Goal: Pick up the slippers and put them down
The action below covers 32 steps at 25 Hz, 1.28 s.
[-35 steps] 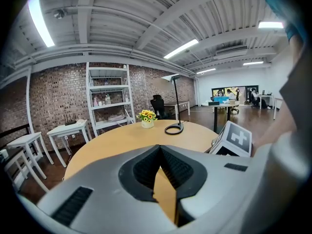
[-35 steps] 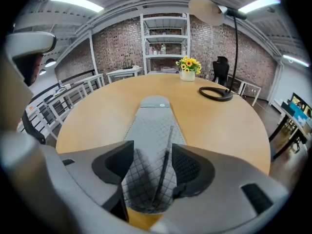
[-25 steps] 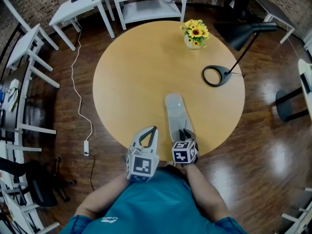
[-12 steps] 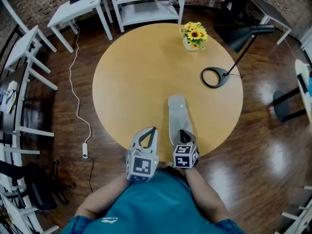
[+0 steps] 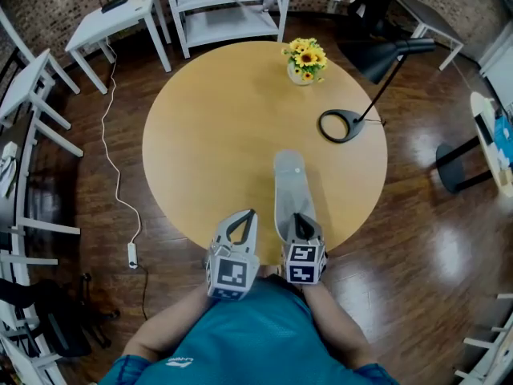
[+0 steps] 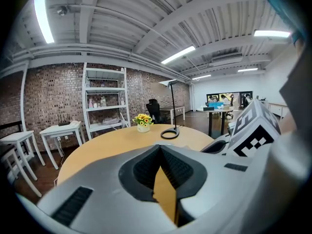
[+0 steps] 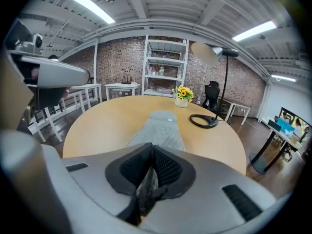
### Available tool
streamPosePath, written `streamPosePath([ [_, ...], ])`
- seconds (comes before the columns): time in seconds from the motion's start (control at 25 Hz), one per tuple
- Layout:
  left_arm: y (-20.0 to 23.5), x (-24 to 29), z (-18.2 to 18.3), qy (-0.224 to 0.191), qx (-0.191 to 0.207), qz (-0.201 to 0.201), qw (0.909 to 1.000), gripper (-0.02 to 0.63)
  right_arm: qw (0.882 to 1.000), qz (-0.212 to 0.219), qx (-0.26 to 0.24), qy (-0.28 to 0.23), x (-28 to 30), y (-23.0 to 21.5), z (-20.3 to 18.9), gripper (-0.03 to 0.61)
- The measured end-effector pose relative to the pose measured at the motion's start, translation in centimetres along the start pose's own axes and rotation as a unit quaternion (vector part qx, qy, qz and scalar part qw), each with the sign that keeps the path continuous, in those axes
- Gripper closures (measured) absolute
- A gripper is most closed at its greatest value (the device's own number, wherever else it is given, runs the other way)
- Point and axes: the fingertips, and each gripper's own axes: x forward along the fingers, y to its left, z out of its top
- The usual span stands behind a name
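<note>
Plainly, the slipper (image 5: 290, 189) is gripped at its near end by the right gripper (image 5: 297, 217), whose jaws are narrowed onto the grey quilted fabric. The slipper is laid on the round table (image 5: 208, 135) with its long axis running from the table's near edge toward the table's centre, straight out from that gripper. Its far end (marked by a small pale spot) is pointed at the table's middle and appears to be rested on the tabletop. Which end is the toe cannot be told.

The left gripper (image 5: 252, 212) is held over the table's near edge, just left of the slipper, with its jaw tips brought together and nothing between them. The coming move is judged to turn on the right gripper, since the whole length extends beyond its grip.
</note>
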Motion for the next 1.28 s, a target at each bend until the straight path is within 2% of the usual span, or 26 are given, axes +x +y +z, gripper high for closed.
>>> streamPosePath([
  [0.6,-1.8,-1.5,0.3,-0.023,0.007,-0.057,0.9981,0.609,0.997,-0.071,0.017,-0.038,-5.1,-1.2,1.3,0.548],
  [0.88,-1.6,-3.6,-0.7,-0.024,0.001,-0.077,0.9967,0.609,0.993,-0.104,0.032,-0.050,-7.7,-0.2,1.6,0.548],
  [1.12,-4.0,-5.1,-2.5,-0.023,-0.006,-0.123,0.9921,0.609,0.989,-0.134,0.039,-0.055,-10.5,0.9,0.7,0.548],
  [1.28,-6.0,-5.7,-1.7,-0.030,0.009,-0.148,0.9884,0.609,0.985,-0.155,0.053,-0.054,-13.2,0.2,-0.3,0.548],
])
